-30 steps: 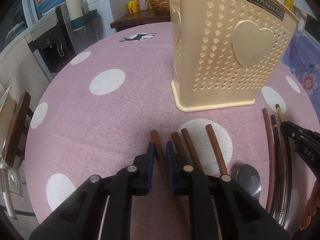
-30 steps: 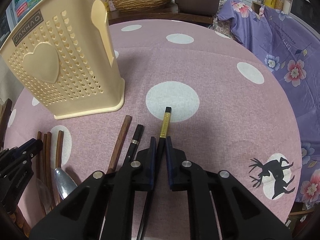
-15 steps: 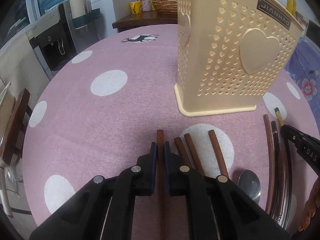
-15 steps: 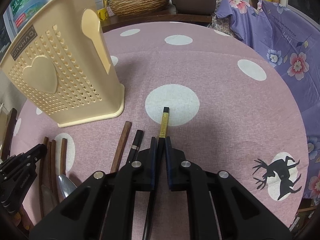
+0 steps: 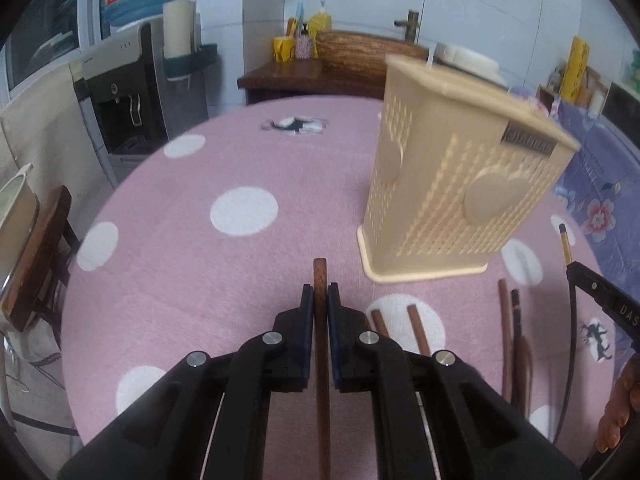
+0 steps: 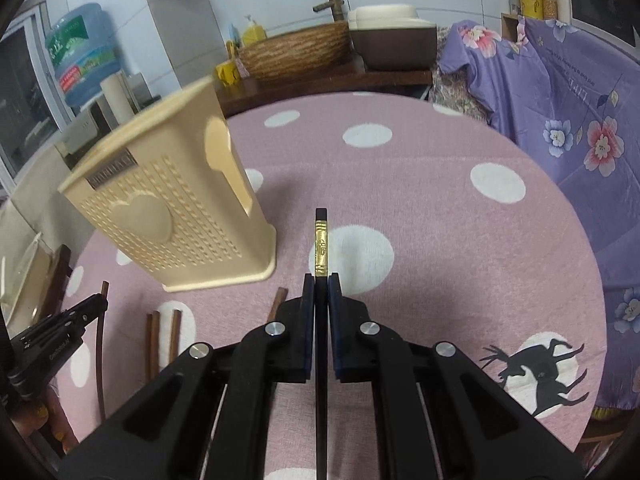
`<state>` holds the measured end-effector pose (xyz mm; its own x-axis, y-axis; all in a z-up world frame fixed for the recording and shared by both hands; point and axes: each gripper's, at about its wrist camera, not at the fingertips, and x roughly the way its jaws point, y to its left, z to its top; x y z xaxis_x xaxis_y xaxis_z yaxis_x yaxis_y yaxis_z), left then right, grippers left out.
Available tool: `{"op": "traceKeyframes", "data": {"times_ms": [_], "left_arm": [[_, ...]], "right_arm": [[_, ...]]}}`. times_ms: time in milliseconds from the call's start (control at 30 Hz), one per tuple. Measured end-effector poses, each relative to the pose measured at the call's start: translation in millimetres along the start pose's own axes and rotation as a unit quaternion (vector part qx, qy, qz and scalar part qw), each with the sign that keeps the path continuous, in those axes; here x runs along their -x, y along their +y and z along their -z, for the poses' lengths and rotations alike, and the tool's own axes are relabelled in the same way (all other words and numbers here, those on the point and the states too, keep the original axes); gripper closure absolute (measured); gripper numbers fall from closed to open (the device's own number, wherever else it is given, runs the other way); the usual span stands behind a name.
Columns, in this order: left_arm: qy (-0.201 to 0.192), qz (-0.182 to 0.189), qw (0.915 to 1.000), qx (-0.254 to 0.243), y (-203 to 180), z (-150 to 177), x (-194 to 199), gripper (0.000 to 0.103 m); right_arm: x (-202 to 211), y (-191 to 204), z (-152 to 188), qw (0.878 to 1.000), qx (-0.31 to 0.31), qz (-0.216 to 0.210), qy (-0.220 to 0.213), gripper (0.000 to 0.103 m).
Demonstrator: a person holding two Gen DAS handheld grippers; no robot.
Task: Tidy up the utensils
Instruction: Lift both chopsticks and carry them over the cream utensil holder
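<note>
Left wrist view: we see the left tongs (image 5: 320,300) closed on a brown wooden chopstick (image 5: 321,360), whose blunt end projects just past the blue pads. It appears lifted clear of the pink polka-dot worktop (image 5: 192,264). The cream perforated utensil holder (image 5: 460,204) stands ahead and to the right. More brown chopsticks (image 5: 418,330) lie on a white dot below it, and two dark ones (image 5: 510,336) lie further right. At the right edge we see the right tongs (image 5: 608,300).

Right wrist view: we see the right tongs (image 6: 321,292) clamped on a black chopstick with a gold band (image 6: 321,248), its tip over a white dot. The holder (image 6: 168,208) stands to the left, with loose brown chopsticks (image 6: 162,336) on the worktop (image 6: 440,216) below it. The left tongs (image 6: 60,336) appear at the left edge with their chopstick (image 6: 101,344).
</note>
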<state>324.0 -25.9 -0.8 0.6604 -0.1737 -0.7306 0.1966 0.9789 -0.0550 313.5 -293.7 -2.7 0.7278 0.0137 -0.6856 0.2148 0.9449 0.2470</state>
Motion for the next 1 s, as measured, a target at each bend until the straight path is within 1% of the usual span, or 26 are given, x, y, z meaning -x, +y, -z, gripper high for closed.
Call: {"op": "traceKeyframes", "data": {"times_ms": [133, 267, 333, 400, 500, 800, 1000], "left_arm": [[-0.044, 0.012, 0.9989, 0.008, 4, -16, 32, 0.095], [-0.091, 0.019, 0.9956, 0.015, 11, -32, 67, 0.095], [-0.111, 0.025, 0.9933, 0.02, 12, -39, 85, 0.095], [-0.126, 0.03, 0.9913, 0.024, 16, -45, 96, 0.095], [-0.148, 0.024, 0.9884, 0.024, 17, -50, 111, 0.095], [-0.162, 0.016, 0.9863, 0.025, 21, -56, 121, 0.095], [-0.179, 0.011, 0.9836, 0.021, 27, -60, 134, 0.095]], "right_arm": [[34, 2, -14, 0.999, 0.011, -0.024, -0.038, 0.096], [71, 2, -31, 0.996, 0.018, -0.05, -0.074, 0.096], [89, 4, -39, 0.994, 0.027, -0.054, -0.092, 0.096], [101, 8, -44, 0.992, 0.037, -0.058, -0.102, 0.096], [114, 13, -48, 0.991, 0.045, -0.061, -0.109, 0.096], [120, 21, -54, 0.99, 0.063, -0.051, -0.115, 0.096], [126, 21, -59, 0.99, 0.074, -0.046, -0.113, 0.096]]}}
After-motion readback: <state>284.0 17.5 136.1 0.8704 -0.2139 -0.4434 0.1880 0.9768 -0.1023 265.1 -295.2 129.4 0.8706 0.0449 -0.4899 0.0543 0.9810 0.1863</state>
